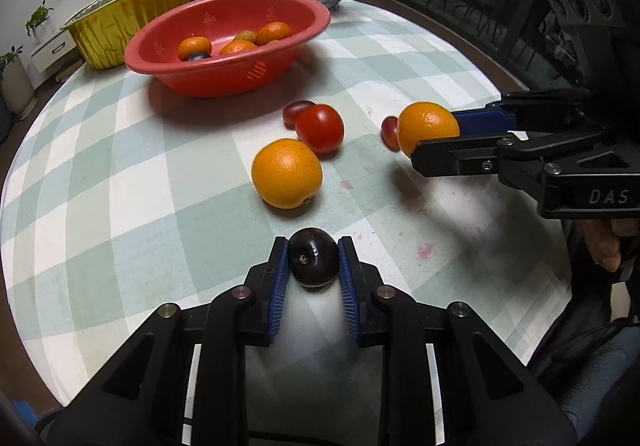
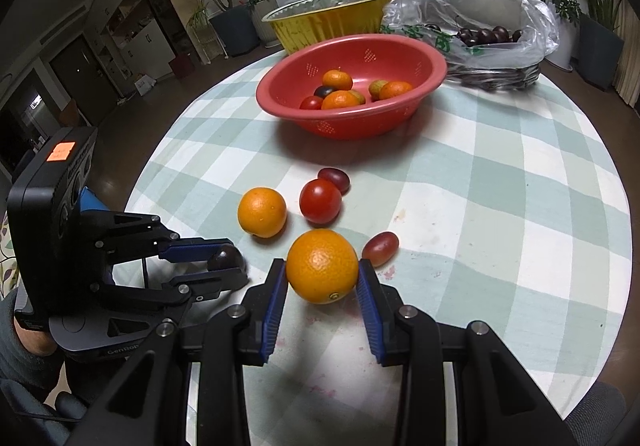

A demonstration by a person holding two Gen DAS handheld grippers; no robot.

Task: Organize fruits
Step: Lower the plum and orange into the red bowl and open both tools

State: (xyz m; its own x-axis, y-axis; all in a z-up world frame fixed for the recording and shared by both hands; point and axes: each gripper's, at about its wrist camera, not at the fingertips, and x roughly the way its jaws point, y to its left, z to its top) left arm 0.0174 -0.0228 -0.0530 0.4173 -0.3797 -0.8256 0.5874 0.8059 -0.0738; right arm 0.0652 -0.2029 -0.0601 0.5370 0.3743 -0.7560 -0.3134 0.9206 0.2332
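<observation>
Red plastic colander bowl (image 2: 352, 85) at far centre of the round checked tablecloth (image 2: 500, 205): holds approx 4 small orange mandarins (image 2: 337, 79), 1 red tomato, 1 dark plum, plus a greenish fruit partly hidden. Gold foil tray (image 2: 328, 21) behind it, contents not visible. Clear plastic bag (image 2: 472, 13) far right w/ dark cherries (image 2: 486, 34) inside, count unclear.

Loose on cloth, mid-table: 1 orange (image 2: 262, 212), 1 round red tomato (image 2: 320, 201) touching 1 dark-red oval grape tomato (image 2: 334, 179) behind it, 1 more dark-red oval one (image 2: 380, 248) just right of the held orange.

Left gripper (image 1: 313, 264) jaws closed on a dark round plum (image 1: 313, 262), near edge, pads pressing both sides. Right gripper (image 2: 322, 278) jaws clamp a 2nd, larger orange (image 2: 322, 266), near centre; whether it's lifted off the cloth is hard to tell.

A hand (image 1: 608, 242) on the right tool is cut off at frame edge
</observation>
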